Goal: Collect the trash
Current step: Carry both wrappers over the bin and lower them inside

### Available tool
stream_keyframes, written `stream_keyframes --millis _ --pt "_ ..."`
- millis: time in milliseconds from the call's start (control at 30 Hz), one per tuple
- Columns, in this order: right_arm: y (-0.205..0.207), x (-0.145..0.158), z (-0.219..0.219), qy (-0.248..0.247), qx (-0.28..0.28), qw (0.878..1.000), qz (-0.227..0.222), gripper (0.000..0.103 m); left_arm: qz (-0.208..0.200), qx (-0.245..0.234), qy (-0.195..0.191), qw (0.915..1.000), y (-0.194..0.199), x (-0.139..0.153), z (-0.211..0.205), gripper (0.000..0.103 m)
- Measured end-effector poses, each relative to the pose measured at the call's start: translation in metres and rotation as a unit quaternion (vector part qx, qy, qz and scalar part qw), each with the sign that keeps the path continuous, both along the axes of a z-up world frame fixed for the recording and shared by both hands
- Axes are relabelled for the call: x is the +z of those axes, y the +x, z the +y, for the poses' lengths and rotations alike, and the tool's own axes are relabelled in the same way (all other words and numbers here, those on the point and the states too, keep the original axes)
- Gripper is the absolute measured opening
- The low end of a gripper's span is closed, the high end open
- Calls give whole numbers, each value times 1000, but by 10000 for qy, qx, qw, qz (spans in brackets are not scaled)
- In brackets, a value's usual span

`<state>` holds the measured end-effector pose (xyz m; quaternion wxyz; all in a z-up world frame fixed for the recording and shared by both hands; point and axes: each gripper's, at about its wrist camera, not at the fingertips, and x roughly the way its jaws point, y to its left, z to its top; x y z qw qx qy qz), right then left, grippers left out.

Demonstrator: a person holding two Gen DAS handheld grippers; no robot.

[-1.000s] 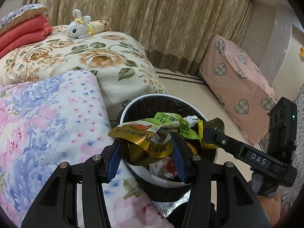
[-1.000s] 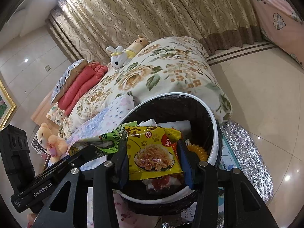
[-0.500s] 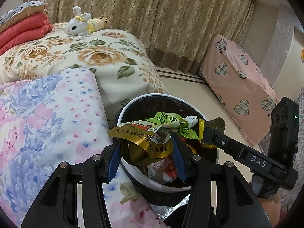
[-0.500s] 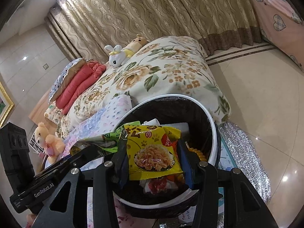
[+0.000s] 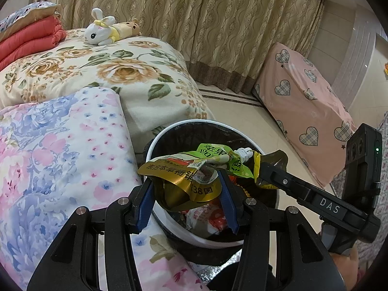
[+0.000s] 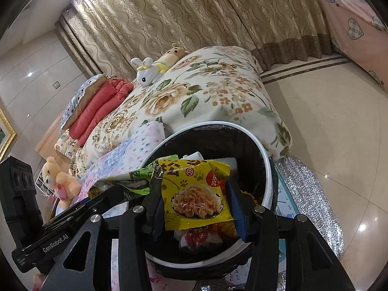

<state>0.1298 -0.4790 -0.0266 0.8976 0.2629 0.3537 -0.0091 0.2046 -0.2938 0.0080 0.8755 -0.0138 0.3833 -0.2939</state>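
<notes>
A round trash bin (image 5: 169, 133) with a white rim and a black liner stands beside the bed, with wrappers lying inside. My left gripper (image 5: 186, 194) is shut on a crumpled gold wrapper (image 5: 184, 181) joined to a green one (image 5: 218, 155), held above the bin's near rim. My right gripper (image 6: 194, 201) is shut on a yellow snack packet (image 6: 194, 194), also over the bin (image 6: 264, 160). In the left wrist view the right gripper (image 5: 264, 172) reaches in from the right, its tip against the wrappers. The left gripper's finger (image 6: 80, 208) crosses the right wrist view at lower left.
A bed with a rose-patterned blanket (image 5: 109, 68), a pink and blue floral quilt (image 5: 53, 150), folded red bedding (image 5: 26, 41) and a plush rabbit (image 5: 101, 31) lies left of the bin. A pink heart-patterned box (image 5: 305, 101) stands on the tiled floor (image 6: 334, 131). Silver foil matting (image 6: 305, 189) lies by the bin.
The left wrist view has drifted slightly, so the bed sits a little lower in it. Both grippers keep their hold over the bin.
</notes>
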Motion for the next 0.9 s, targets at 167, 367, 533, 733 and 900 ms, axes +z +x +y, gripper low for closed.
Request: stream_keyframes --millis 167,367,533,733,900 --pt "0 0 -1 -9 2 10000 9 47 -5 0 9 10000 2 -1 -2 48" --pt "0 -1 -2 -21 11 10000 47 47 38 13 -7 10000 3 -1 -3 48" --pt "0 -3 -4 -24 1 10000 87 47 53 21 -24 10000 4 -2 -2 48" --pt "4 -4 -3 -60 3 9999 147 48 99 65 -49 9999 7 -5 0 49" --pt "7 -6 -2 -54 13 9998 187 49 151 75 -32 9999 9 -7 0 50"
